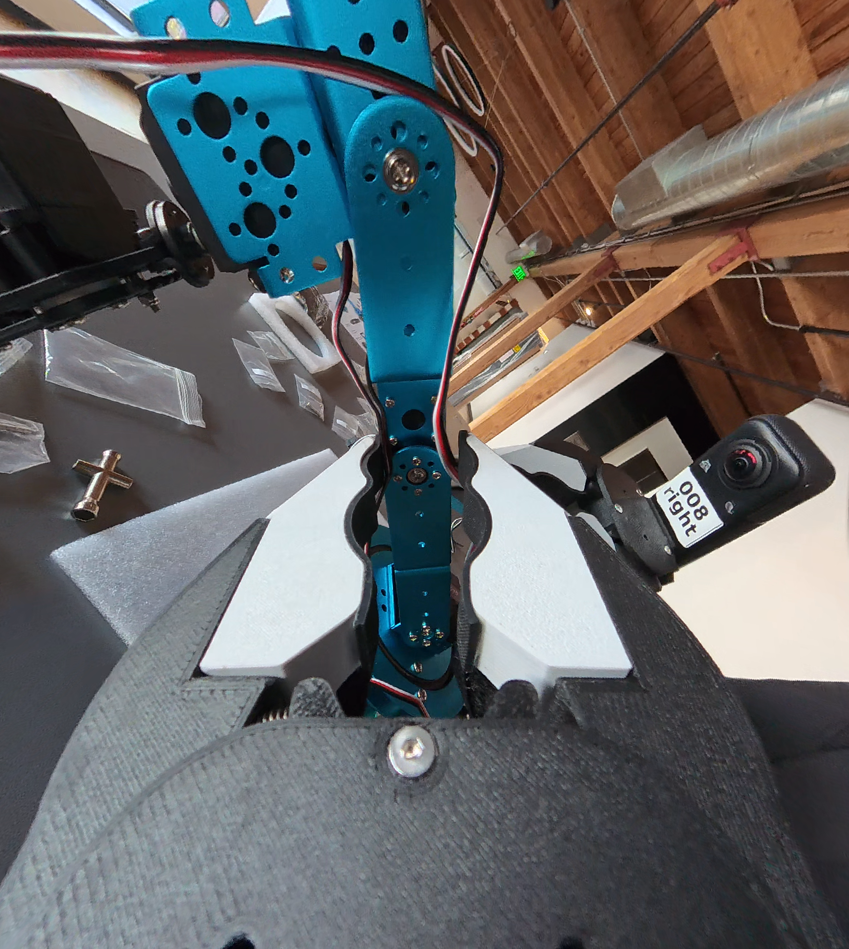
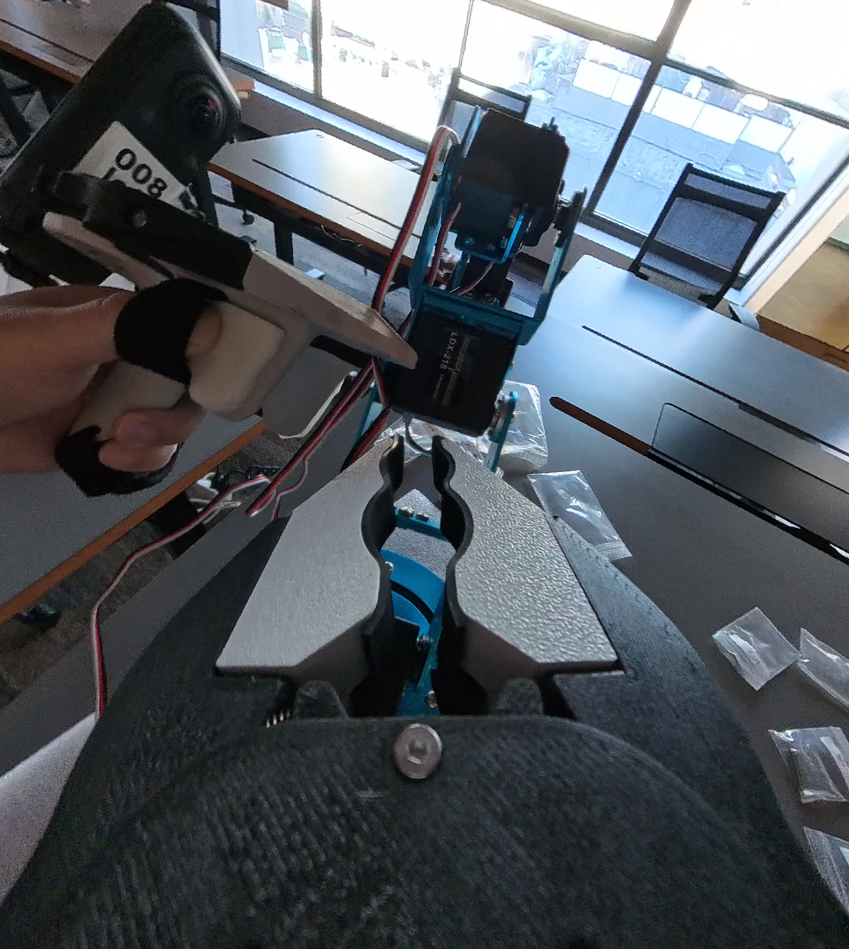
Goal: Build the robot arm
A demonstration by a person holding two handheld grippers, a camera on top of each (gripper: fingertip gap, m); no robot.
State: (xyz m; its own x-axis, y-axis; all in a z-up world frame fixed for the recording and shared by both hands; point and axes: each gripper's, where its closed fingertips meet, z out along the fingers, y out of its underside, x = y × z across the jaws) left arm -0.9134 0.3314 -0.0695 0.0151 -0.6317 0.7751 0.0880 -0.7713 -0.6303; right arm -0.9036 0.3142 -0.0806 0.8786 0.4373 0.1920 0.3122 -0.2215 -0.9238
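Observation:
A blue metal robot-arm kit with black servos and red-white-black wires stands up over a dark table. My left gripper is shut on one of its narrow blue links, with the black pads on either side. My right gripper is shut low on the same kit, around a thin blue plate by its round blue base. In the right wrist view a hand holds the left gripper's body against the black servo. The right gripper's camera shows in the left wrist view.
A cross-shaped metal wrench, several small plastic bags and a white foam sheet lie on the dark table. More bags lie at the right. A chair and other tables stand behind.

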